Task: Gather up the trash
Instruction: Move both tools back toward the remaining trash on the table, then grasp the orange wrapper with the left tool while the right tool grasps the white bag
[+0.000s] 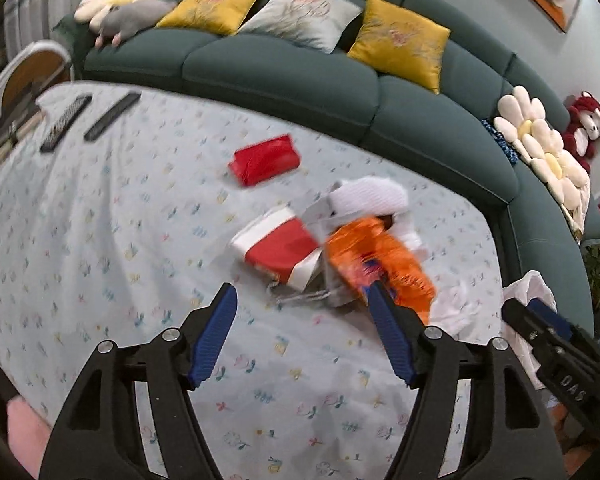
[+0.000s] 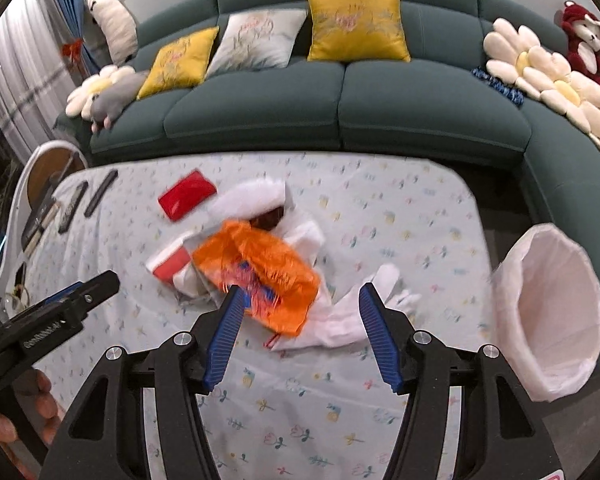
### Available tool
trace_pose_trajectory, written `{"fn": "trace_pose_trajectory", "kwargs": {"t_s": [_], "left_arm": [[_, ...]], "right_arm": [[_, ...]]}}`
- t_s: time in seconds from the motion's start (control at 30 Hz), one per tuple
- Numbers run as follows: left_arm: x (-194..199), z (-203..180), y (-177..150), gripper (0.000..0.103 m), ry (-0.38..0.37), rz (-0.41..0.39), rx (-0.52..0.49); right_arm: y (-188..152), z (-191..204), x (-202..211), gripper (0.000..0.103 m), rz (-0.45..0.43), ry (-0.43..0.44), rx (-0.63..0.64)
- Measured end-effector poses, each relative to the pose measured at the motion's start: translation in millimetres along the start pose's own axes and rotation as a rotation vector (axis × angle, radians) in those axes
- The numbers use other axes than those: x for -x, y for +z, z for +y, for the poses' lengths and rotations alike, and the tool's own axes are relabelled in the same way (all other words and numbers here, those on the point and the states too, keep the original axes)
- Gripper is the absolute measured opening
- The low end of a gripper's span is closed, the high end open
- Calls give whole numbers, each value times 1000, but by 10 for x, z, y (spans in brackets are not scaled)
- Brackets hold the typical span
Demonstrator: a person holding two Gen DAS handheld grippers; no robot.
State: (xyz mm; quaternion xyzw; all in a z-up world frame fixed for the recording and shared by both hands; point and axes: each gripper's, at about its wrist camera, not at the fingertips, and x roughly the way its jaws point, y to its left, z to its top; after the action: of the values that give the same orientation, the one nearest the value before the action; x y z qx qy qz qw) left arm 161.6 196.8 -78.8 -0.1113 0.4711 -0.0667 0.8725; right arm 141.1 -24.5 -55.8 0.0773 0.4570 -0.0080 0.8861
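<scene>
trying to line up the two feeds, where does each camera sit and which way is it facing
Left wrist: rides the left claw, open, looking over the floral table at the sofa; the right claw pokes in at the right edge.
Right wrist: rides the right claw, open, aimed at the same table, the lined bin at right; the left claw and a hand show lower left.
Shared: orange wrapper, red pouch, two remotes, sofa.
</scene>
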Motion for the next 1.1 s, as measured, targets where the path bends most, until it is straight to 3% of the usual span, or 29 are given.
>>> {"fn": "trace_pose_trajectory", "kwargs": {"t_s": [0.2, 0.47, 0.7, 0.8, 0.87, 1.0, 1.1], "left_arm": [[-290, -39, -66, 65, -67, 80, 75], [-890, -412, -57, 65, -168, 216, 215], [-1274, -492, -93, 61, -190, 291, 313], [-1354, -519, -115, 45, -197, 307, 314], [-1394, -535, -123, 22, -208, 322, 305], [-1403, -565, -151, 7, -206, 327, 272], [-1360, -610, -142, 2, -199, 311, 240]], "right_arm": [[-140, -161, -260, 58, 60, -29, -33], [-202, -526, -575, 58, 114, -67, -121], [-215, -789, -891, 58, 162, -49, -214], [-231, -811, -1028, 55, 184, -29, -237], [-244, -796, -1103, 50, 198, -17, -239], [-313, -733, -1246, 21, 240, 20, -236], [-360, -707, -1255, 12, 244, 34, -234]]}}
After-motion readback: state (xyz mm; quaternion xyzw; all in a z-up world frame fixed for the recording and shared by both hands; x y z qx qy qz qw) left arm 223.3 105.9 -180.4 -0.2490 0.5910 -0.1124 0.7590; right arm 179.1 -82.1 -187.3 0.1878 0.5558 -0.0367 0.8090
